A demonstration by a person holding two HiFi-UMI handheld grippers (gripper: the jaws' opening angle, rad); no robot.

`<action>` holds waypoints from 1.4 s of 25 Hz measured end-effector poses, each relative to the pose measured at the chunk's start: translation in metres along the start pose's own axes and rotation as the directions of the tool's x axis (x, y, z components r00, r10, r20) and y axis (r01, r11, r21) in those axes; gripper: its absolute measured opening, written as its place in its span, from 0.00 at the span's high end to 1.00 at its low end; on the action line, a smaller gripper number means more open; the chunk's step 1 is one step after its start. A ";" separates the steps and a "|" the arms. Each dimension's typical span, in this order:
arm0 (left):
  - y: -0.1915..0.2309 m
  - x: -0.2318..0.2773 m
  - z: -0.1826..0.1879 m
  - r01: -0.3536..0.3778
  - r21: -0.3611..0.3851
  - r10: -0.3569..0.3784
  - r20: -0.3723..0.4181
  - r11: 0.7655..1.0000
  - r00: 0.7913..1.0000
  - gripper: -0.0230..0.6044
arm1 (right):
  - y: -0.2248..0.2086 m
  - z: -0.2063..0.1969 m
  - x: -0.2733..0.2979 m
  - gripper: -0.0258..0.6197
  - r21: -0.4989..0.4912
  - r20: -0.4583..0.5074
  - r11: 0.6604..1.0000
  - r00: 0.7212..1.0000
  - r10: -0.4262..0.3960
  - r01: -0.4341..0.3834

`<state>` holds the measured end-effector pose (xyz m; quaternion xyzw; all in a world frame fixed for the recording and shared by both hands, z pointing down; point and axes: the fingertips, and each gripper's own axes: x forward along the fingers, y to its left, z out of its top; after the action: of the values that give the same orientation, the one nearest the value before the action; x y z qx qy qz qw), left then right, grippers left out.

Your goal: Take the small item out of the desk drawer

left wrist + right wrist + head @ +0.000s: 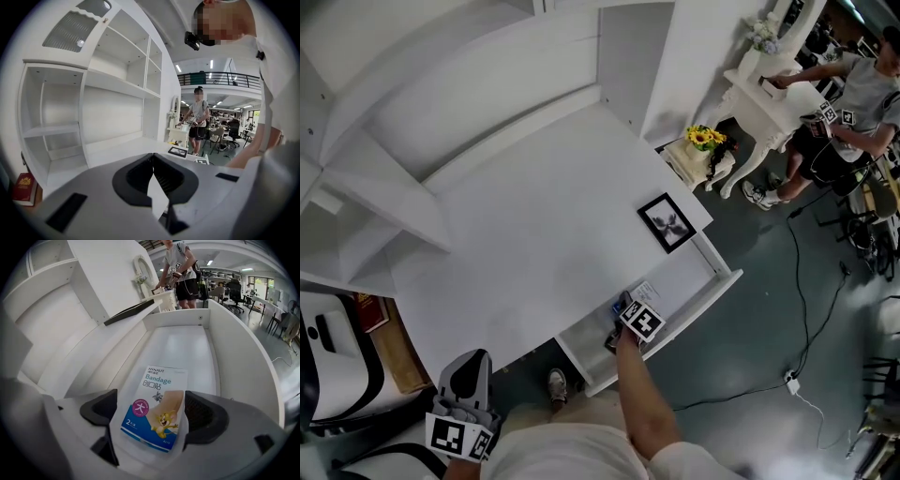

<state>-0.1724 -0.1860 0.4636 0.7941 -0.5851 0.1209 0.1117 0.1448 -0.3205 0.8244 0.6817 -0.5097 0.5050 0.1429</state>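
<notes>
The desk drawer [709,292] stands pulled out at the white desk's [534,234] front right. On its floor lies a small flat bandage packet [155,405], white and blue with a cartoon print; it is barely visible in the head view. My right gripper [153,414] is down in the drawer [234,333], open, its two dark pads [205,416] on either side of the packet's near end. In the head view this gripper [630,309] sits at the drawer's left part. My left gripper [467,375] hangs low at the left, off the desk, shut [152,157] on nothing.
A black picture frame [667,222] lies on the desk just behind the drawer. White shelves [384,187] rise at the desk's back and left. A red book [24,187] lies on a low shelf. Another person [862,94] works at a white side table beyond.
</notes>
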 end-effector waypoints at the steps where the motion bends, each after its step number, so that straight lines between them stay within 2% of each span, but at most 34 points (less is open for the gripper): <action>1: 0.001 -0.001 -0.001 -0.006 -0.002 0.006 -0.003 1.000 1.000 0.94 | 0.000 0.000 0.002 0.28 0.000 -0.003 1.000 1.000 -0.005 0.005; 11: 0.006 -0.006 -0.004 -0.047 -0.014 0.046 -0.015 0.999 0.999 0.94 | -0.009 -0.007 0.017 0.28 -0.037 -0.062 0.998 0.996 -0.060 0.058; 22: 0.002 0.008 -0.006 -0.059 -0.018 0.059 -0.008 0.998 0.998 0.94 | -0.005 -0.007 0.026 0.28 -0.096 -0.065 0.991 0.993 -0.099 0.092; 29: 0.001 0.026 -0.004 -0.047 -0.013 0.047 0.013 0.999 0.999 0.94 | -0.006 -0.009 0.024 0.28 -0.122 -0.104 0.989 0.990 -0.096 0.083; 35: 0.001 0.039 0.001 -0.037 -0.004 0.037 0.040 0.999 0.999 0.94 | -0.004 -0.016 0.021 0.28 -0.192 -0.147 0.981 0.988 -0.056 0.027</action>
<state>-0.1627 -0.2216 0.4757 0.7852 -0.6021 0.1059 0.0990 0.1388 -0.3189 0.8501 0.6353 -0.5286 0.5014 0.2561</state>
